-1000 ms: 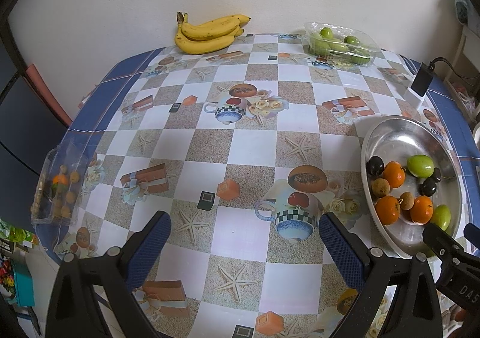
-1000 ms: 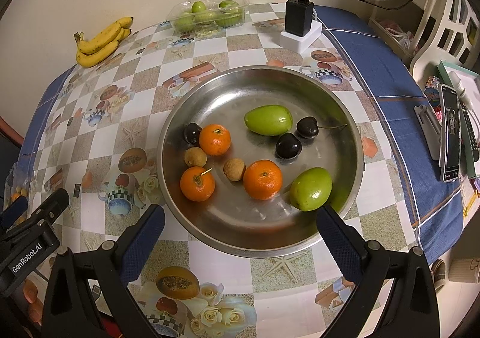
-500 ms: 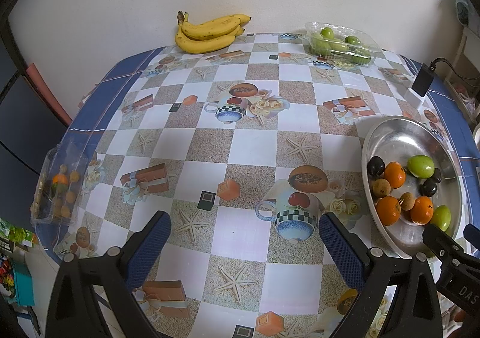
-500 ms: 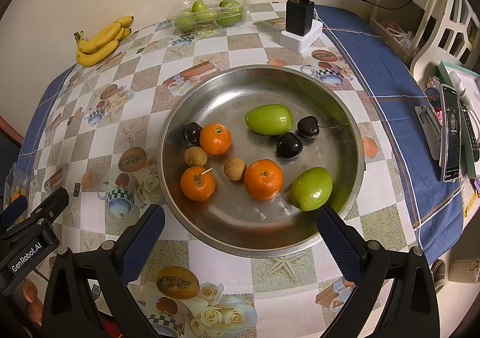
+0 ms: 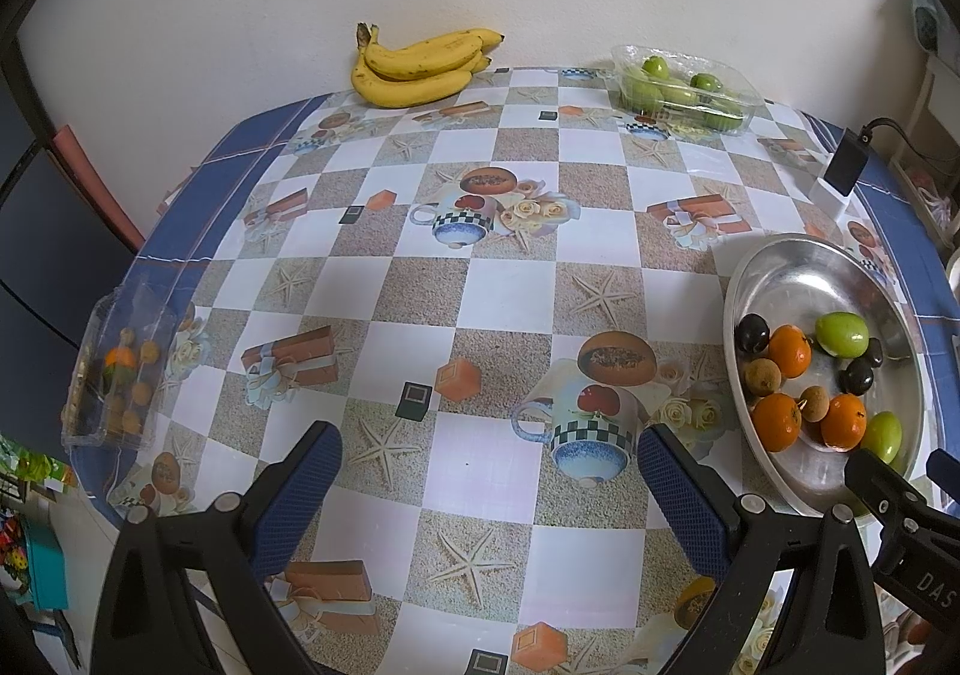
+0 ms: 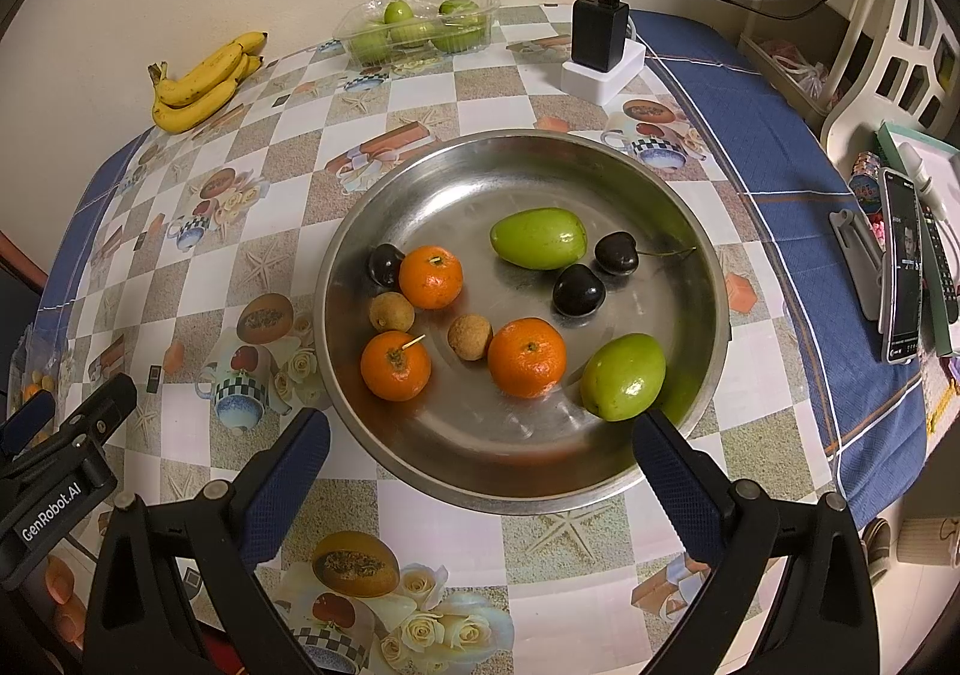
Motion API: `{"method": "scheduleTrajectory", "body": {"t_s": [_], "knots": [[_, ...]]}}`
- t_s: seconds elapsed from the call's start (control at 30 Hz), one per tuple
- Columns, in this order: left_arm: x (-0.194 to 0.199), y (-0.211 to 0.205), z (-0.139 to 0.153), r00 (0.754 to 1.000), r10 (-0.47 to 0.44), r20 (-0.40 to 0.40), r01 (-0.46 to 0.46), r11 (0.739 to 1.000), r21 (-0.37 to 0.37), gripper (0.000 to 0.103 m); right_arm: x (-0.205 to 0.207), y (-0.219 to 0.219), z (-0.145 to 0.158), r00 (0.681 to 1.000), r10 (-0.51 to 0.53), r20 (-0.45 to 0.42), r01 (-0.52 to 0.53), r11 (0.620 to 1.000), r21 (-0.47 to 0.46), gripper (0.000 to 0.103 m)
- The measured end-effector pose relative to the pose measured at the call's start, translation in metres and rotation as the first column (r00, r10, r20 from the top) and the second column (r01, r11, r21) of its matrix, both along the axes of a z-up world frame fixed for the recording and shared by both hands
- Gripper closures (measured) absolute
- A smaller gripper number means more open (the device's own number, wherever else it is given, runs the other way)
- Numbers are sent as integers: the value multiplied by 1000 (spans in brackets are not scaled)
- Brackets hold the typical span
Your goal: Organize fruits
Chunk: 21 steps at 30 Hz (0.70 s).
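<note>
A steel bowl (image 6: 480, 183) (image 5: 792, 267) holds three oranges (image 6: 527, 357), two green fruits (image 6: 538, 238), three dark plums (image 6: 578, 290) and two small brown fruits (image 6: 470, 336). My right gripper (image 6: 480, 453) hangs open over the bowl's near rim, empty. My left gripper (image 5: 489, 465) stands open above the checked tablecloth, left of the bowl, empty. A banana bunch (image 5: 420, 63) (image 6: 201, 84) lies at the far edge by the wall. A clear tub of green fruits (image 5: 684, 90) (image 6: 420, 27) sits at the back. Another clear tub with small orange fruits (image 5: 123, 369) rests at the table's left edge.
A black charger on a white block (image 6: 600, 51) (image 5: 843, 171) with a cable stands behind the bowl. Right of the table, a phone on a stand (image 6: 900, 267) and a white plastic chair (image 6: 888, 33). The wall runs along the table's far side.
</note>
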<state>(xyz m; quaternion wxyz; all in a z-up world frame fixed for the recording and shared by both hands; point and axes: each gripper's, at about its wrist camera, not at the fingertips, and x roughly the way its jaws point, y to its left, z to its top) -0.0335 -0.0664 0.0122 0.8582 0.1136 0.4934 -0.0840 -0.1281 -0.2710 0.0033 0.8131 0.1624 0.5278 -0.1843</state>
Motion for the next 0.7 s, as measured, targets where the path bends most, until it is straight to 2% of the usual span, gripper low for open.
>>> {"method": "scheduleTrajectory", "body": {"t_s": [0.7], "knots": [[0, 2, 4, 1000, 10, 16, -10, 1000, -6, 3, 0, 0, 0, 1000, 0, -1, 0, 1000, 0, 2]]}}
